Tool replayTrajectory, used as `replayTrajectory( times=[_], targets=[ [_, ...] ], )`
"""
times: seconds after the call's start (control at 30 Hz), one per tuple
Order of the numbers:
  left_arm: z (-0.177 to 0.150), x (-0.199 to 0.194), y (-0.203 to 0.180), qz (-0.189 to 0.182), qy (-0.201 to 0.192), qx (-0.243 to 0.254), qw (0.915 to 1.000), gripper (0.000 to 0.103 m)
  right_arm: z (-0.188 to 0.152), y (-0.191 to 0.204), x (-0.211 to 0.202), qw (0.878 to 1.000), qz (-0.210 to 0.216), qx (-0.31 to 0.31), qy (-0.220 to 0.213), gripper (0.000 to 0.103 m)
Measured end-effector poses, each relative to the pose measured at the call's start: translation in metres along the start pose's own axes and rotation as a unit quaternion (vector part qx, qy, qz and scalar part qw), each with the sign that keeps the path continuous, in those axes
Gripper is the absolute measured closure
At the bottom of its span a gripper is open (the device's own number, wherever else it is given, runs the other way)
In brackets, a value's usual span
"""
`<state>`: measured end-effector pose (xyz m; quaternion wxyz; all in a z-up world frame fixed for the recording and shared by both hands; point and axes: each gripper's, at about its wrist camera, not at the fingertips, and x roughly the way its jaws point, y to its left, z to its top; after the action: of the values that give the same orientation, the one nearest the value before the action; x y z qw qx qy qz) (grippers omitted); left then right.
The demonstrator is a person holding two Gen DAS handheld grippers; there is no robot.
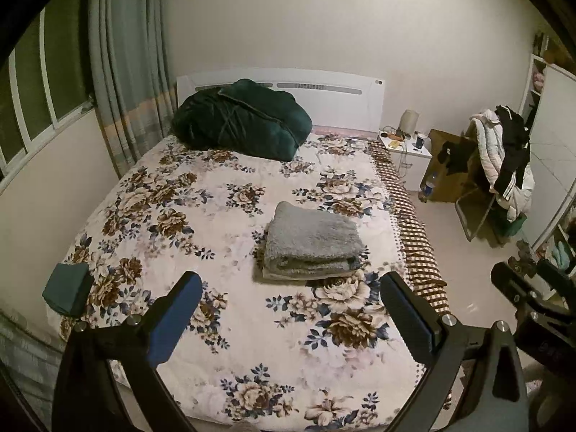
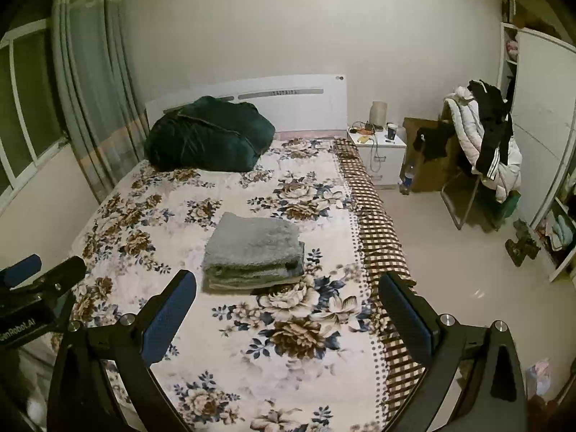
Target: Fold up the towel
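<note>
A grey fluffy towel (image 1: 312, 243) (image 2: 253, 252) lies folded into a thick rectangular stack on the floral bedspread (image 1: 223, 331) (image 2: 230, 352), right of the bed's middle. My left gripper (image 1: 291, 289) is open and empty, held well back from the towel above the bed's near part. The right gripper (image 2: 288, 288) is likewise open with nothing between its blue-padded fingers, nearer the bed's right edge. Each gripper shows at the rim of the other's view: the right one (image 1: 532, 295) at right, the left one (image 2: 39, 277) at left.
A dark green quilt (image 1: 239, 118) (image 2: 207, 135) is bundled at the headboard. A small green folded cloth (image 1: 66, 288) sits at the bed's left edge. Right of the bed stand a white nightstand (image 2: 379, 151), a chair piled with clothes (image 2: 482, 144), and a wardrobe (image 2: 543, 115).
</note>
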<state>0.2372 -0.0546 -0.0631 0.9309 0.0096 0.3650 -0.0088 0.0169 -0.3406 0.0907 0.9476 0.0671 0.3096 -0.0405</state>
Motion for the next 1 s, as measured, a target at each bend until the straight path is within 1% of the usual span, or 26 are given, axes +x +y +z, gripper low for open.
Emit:
replayTrajectory(
  times=[0.1,0.17,0.2,0.3,0.53,1.0],
  targets=[
    [-0.002,-0.010,0.003,0.003,-0.006,0.002,1.0000,0.002,0.002,0.002,-0.022,1.000,-0.001,0.002,-0.007,0.000],
    [-0.005,-0.015,0.004,0.006,-0.010,0.004,0.9999,0.002,0.005,0.003,-0.028,1.000,0.004,0.004,-0.010,0.000],
    [-0.007,-0.017,0.004,0.008,-0.013,0.006,0.9999,0.000,0.005,0.004,-0.033,1.000,0.001,0.002,-0.016,0.000],
    [-0.011,-0.019,0.004,0.008,-0.014,0.006,0.9999,0.000,0.007,0.009,-0.039,1.000,-0.005,-0.006,-0.021,0.000],
    [-0.015,-0.027,0.006,0.007,-0.017,-0.002,0.9998,0.000,0.005,0.016,-0.045,1.000,0.004,-0.010,-0.011,0.000],
    [-0.019,-0.041,0.011,0.019,-0.026,-0.005,0.9995,0.000,0.007,0.018,-0.047,1.000,0.013,-0.013,-0.015,0.000]
  ],
)
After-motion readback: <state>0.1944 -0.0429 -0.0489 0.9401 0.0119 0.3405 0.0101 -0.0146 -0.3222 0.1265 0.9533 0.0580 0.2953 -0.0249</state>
